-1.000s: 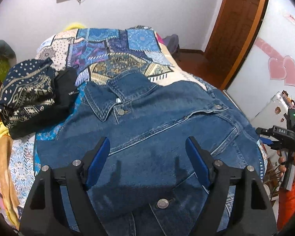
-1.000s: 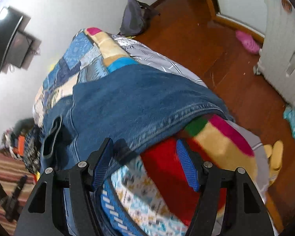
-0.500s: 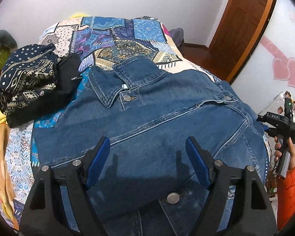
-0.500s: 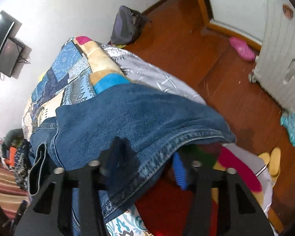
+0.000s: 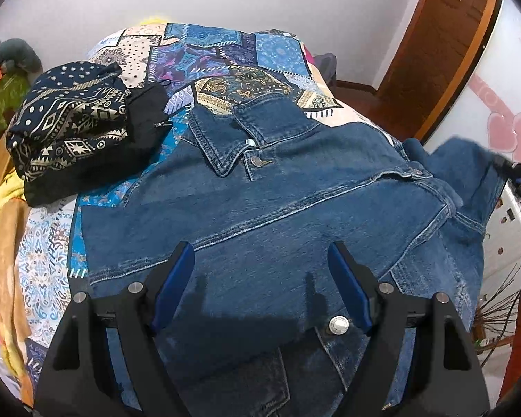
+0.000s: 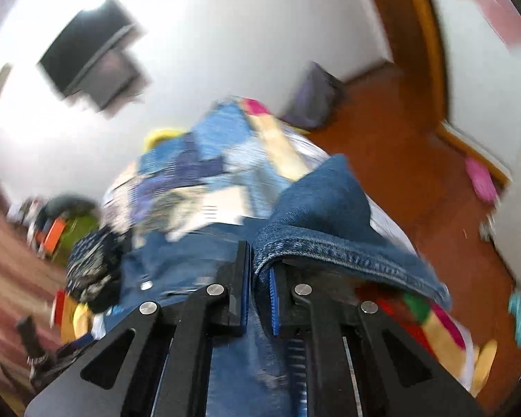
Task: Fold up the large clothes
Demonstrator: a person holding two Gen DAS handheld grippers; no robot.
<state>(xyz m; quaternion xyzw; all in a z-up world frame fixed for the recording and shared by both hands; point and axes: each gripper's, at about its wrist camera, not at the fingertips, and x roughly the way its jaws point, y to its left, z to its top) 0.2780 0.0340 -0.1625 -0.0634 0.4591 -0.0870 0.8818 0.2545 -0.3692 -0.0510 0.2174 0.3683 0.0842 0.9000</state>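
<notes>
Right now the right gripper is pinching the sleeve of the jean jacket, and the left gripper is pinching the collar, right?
Not quite. The right gripper is shut on the denim jacket's sleeve, but the left gripper is not pinching the collar. The left wrist view shows its jaws wide open over the jacket's front, with the collar farther up the bed.

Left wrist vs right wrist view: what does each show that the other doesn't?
Left wrist only: the blue denim jacket's collar, its metal front button, and the open left gripper over the jacket. Right wrist only: the right gripper shut on the jacket's stitched denim edge, and the black wall-mounted TV. Both: the jacket, the patchwork bedspread, the folded navy patterned cloth.
</notes>
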